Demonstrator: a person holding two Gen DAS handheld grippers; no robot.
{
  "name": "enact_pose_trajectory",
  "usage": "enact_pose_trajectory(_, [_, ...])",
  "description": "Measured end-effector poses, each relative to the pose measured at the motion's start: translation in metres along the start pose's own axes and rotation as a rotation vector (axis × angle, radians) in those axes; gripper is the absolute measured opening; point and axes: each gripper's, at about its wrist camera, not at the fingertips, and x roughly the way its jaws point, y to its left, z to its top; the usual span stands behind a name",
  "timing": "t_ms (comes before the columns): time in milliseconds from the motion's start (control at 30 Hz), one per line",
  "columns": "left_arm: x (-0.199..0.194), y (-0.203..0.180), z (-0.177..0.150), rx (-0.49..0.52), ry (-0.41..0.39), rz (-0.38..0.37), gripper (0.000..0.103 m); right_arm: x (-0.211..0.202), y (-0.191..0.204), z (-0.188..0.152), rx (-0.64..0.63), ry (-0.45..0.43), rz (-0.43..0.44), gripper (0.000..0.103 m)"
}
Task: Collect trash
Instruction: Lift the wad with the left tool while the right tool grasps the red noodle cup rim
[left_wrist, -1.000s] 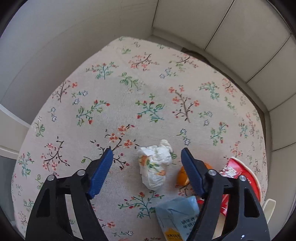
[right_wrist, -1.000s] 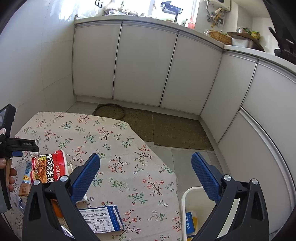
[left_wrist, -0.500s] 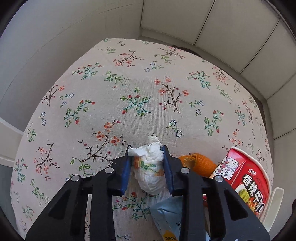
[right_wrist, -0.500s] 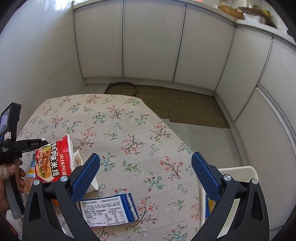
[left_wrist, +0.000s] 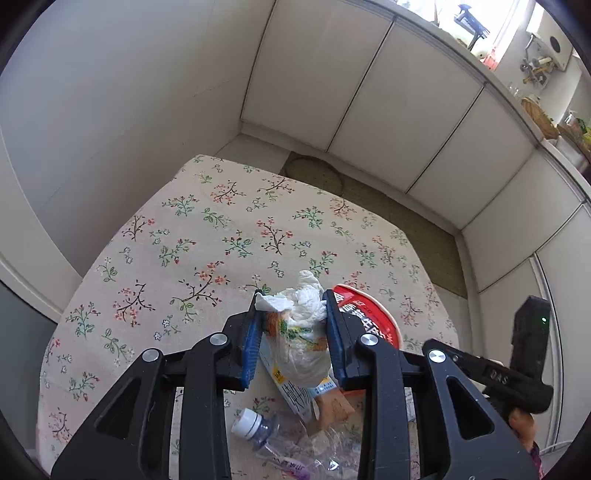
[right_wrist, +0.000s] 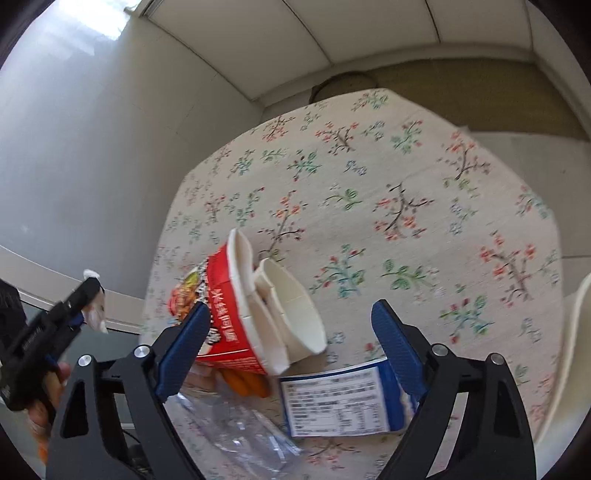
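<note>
Currently left gripper (left_wrist: 291, 338) is clenched on the tissue wad (left_wrist: 301, 332), raised above the table (left_wrist: 207, 236); keep the squeeze steady while carrying, since soft paper may slip. Right gripper (right_wrist: 291, 350) is released, hovering over the cup (right_wrist: 236, 314) and carton (right_wrist: 340, 402). Only the left view shows a bottle cap (left_wrist: 246, 421); only the right shows a white rim (right_wrist: 576, 332), possibly the bin.

A crumpled white paper wad (left_wrist: 301, 325) is clamped between the blue pads of the left claw (left_wrist: 293, 332) above the floral-clothed table (left_wrist: 207, 240); a red noodle cup (left_wrist: 369, 317) and clear plastic bottle (left_wrist: 266, 435) lie beneath.
</note>
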Motion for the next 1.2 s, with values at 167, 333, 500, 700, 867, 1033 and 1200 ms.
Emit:
enact_pose_trajectory(167, [-0.012,0.007,-0.006,-0.020,0.004,-0.032,0.030,0.015,0.009,0.001,-0.009,0.036,0.041,0.085])
enact_pose_trajectory(333, [-0.009,0.017,-0.009,-0.007,0.011,-0.011,0.030,0.017,0.018,-0.005,-0.043,0.082,0.057,0.059])
enact_pose_trajectory(500, [-0.003,0.027,-0.010,-0.023,0.032,-0.009,0.030,0.010,0.008,-0.004,-0.088,0.055,-0.045,0.057])
enact_pose_trajectory(700, [0.002,0.028,-0.010,-0.027,0.042,-0.011,0.030,0.033,-0.014,-0.005,-0.114,0.119,-0.101,0.044])
enact_pose_trajectory(867, [0.004,0.028,-0.011,-0.017,0.043,-0.014,0.030,0.041,-0.016,-0.002,-0.104,0.143,-0.012,0.044])
enact_pose_trajectory(1033, [0.005,0.035,-0.009,-0.037,0.047,-0.016,0.030,0.045,-0.004,-0.001,-0.127,0.152,0.036,0.044])
enact_pose_trajectory(1200, [0.007,0.033,-0.010,-0.037,0.056,-0.018,0.030,0.064,0.010,-0.011,-0.147,0.227,0.081,0.032])
